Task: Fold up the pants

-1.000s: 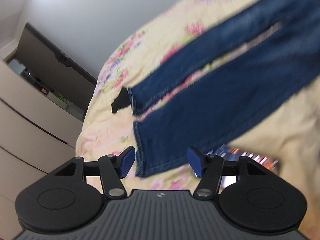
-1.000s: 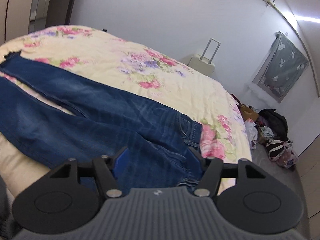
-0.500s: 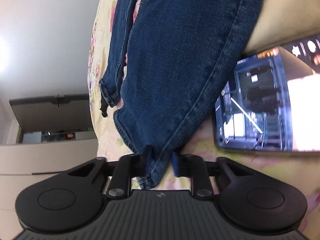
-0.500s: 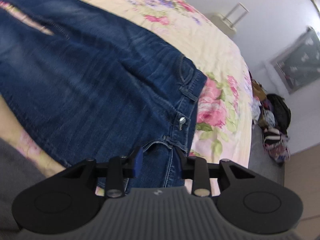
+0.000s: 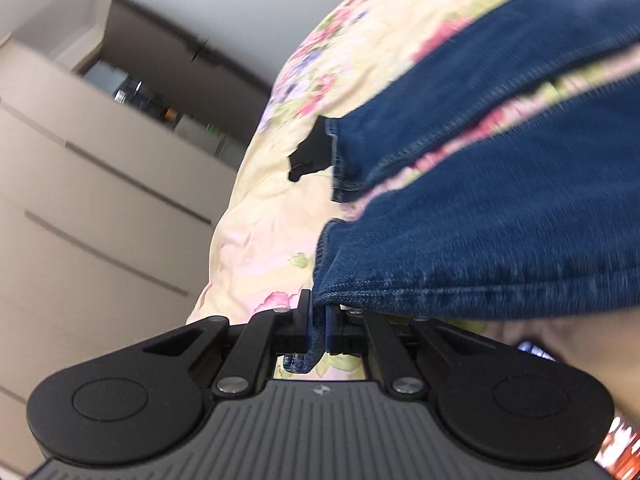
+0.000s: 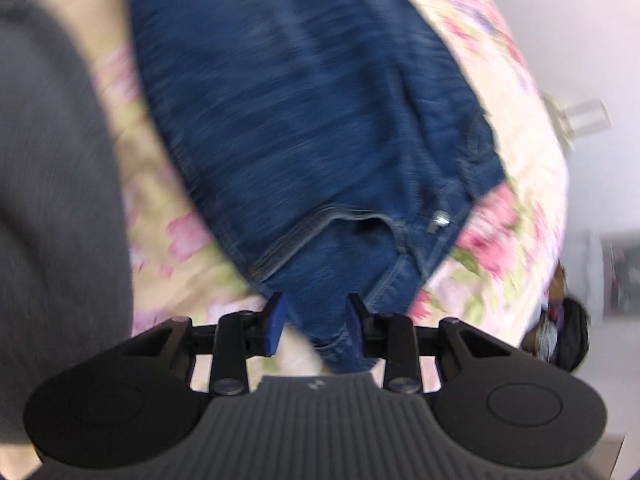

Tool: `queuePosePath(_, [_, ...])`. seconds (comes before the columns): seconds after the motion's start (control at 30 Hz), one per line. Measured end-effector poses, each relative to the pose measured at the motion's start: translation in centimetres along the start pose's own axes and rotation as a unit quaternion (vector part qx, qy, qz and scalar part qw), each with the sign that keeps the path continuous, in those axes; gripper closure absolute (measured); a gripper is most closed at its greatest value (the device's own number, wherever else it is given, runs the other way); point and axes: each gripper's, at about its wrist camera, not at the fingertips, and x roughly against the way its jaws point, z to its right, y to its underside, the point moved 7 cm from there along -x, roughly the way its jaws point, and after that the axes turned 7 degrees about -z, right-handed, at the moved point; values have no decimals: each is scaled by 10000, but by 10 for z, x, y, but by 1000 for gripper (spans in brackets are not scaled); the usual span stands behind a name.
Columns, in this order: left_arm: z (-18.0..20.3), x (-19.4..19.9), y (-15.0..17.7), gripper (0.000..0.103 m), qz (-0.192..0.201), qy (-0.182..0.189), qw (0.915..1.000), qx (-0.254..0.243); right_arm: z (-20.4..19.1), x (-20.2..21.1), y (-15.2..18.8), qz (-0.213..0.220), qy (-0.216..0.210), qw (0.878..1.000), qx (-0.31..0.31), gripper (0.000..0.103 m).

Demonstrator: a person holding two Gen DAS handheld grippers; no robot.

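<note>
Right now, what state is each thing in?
Jeans: spread on the bedspread, legs apart, near leg's hem lifted.
Left tongs: shut on the hem.
Right tongs: partly open around the waistband, not clamped.

Left of the closed left claw (image 5: 318, 330), bare floral bedspread (image 5: 256, 236) lies open; a black scrap (image 5: 310, 156) sits ahead.
</note>
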Motion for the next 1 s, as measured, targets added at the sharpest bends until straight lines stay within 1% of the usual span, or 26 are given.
queuePosePath(0.07, [-8,2,-7,98,-121,-9,9997,224,-8,-8,2,115,-76,9991,394,75])
queuePosePath(0.17, [-4,20,-9,98,-237,-68,9984,514,-22,-21,3,196,2,9939,1084,75])
queuePosePath(0.23, [-5,19,-14,98,-295,-82,9974,651,-32,-27,5,331,184,9866,1588,75])
queuePosePath(0.33, [-6,18,-16,98,-412,-118,9961,774,-46,-35,12,492,324,9731,2228,74])
queuePosePath(0.4, [-4,17,-16,98,-474,-157,9955,801,-47,-35,11,614,290,9717,2261,74])
queuePosePath(0.43, [-4,17,-16,98,-481,-173,9954,807,-47,-35,12,662,306,9712,2266,78])
queuePosePath(0.47, [-3,19,-16,98,-499,-175,9951,834,-48,-35,12,705,381,9704,2280,84])
queuePosePath(0.53, [-3,19,-16,98,-539,-157,9942,918,-48,-33,15,757,474,9711,2212,88])
queuePosePath(0.6, [-5,20,-16,98,-560,-161,9930,1023,-46,-30,16,774,527,9747,2030,93])
queuePosePath(0.73, [-16,24,-18,98,-515,-142,9902,1289,-31,-15,14,948,604,9854,1280,98])
queuePosePath(0.8, [-23,27,-20,98,-476,-118,9888,1410,-18,-3,13,1070,723,9875,899,98])
queuePosePath(0.9, [-32,31,-28,98,-430,-115,9874,1516,7,22,10,1314,965,9862,275,99])
queuePosePath(1.0, [-42,31,-41,98,-390,-123,9858,1628,45,44,4,1539,1169,9804,-391,99])
